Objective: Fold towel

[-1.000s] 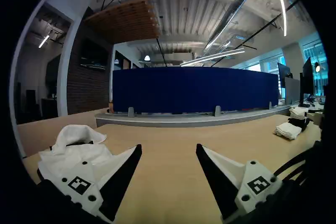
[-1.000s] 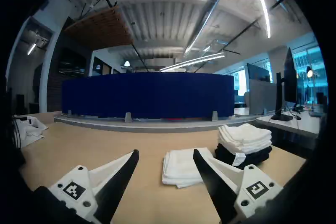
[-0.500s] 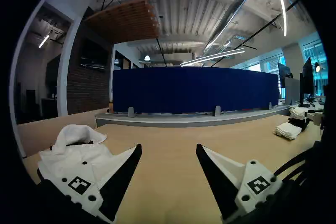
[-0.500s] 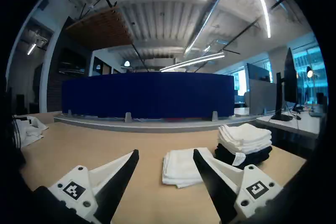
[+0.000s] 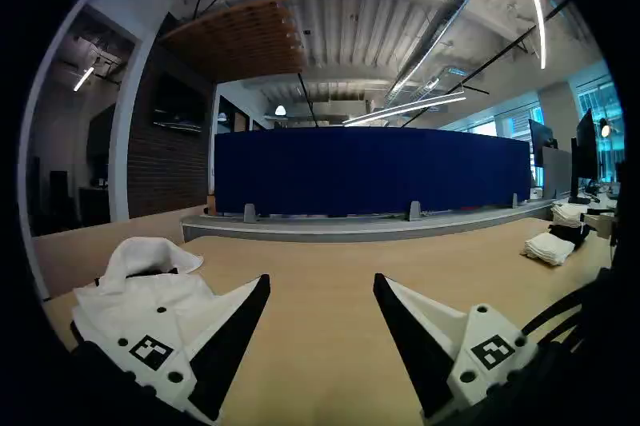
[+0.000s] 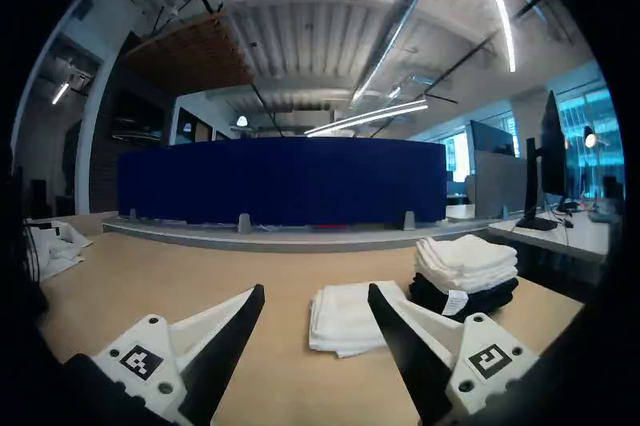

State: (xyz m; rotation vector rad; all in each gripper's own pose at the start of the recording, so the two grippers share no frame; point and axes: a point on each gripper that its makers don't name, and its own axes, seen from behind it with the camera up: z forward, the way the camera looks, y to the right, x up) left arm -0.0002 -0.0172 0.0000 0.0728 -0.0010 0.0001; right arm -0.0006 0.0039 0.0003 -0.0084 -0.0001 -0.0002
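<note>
Left gripper view: left gripper point(image 5: 320, 277) held low over the light wooden table point(image 5: 320, 254), fingers spread wide apart, nothing between them. A crumpled white towel point(image 5: 148, 266) lies in a loose heap on the table at the left, partly hidden behind the left finger point(image 5: 232, 330) (contact with the finger cannot be told). Far to the right, near the table's edge, sits a small folded towel point(image 5: 549, 248). A blue divider panel point(image 5: 368, 170) runs across the back of the table.

Right gripper view: right gripper point(image 6: 314, 288) also low over the table, fingers wide apart and holding nothing. A folded white towel point(image 6: 344, 318) lies flat on the table just ahead; its right part is covered by the right finger point(image 6: 400, 330). Just to its right stands a stack of white towels point(image 6: 466, 260) resting on dark folded cloth point(image 6: 472, 298). The crumpled heap shows at the far left edge. A monitor point(image 6: 548, 162) stands on the neighbouring desk at right.
</note>
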